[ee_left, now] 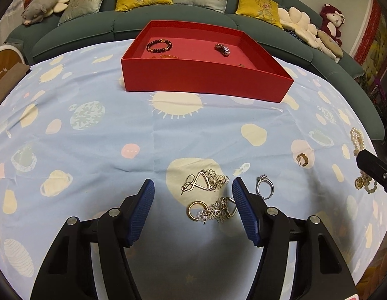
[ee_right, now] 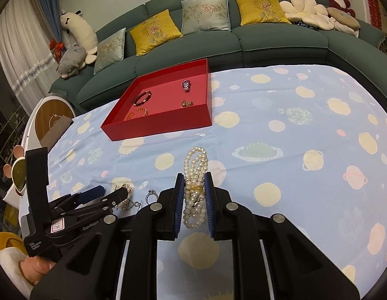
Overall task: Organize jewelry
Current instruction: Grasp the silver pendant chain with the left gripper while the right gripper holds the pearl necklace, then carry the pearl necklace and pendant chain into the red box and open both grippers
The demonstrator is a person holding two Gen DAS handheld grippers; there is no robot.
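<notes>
Right gripper [ee_right: 194, 190]: clamped on the pearl strand [ee_right: 195, 172]
Left gripper [ee_left: 193, 195]: spread wide — straddling earrings [ee_left: 206, 181]
Red box [ee_left: 206, 80]: twelve o'clock — bracelet [ee_left: 159, 45] inside

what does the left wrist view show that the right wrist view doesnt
Only the left wrist view shows the gold hoop earring between the open left gripper fingers, and another gold earring farther right.

Only the right wrist view shows the right gripper closed around the pearl strand, plus the gold pieces on the box floor.

Both show the red box with the dark bead bracelet, the silver ring and the sofa.
</notes>
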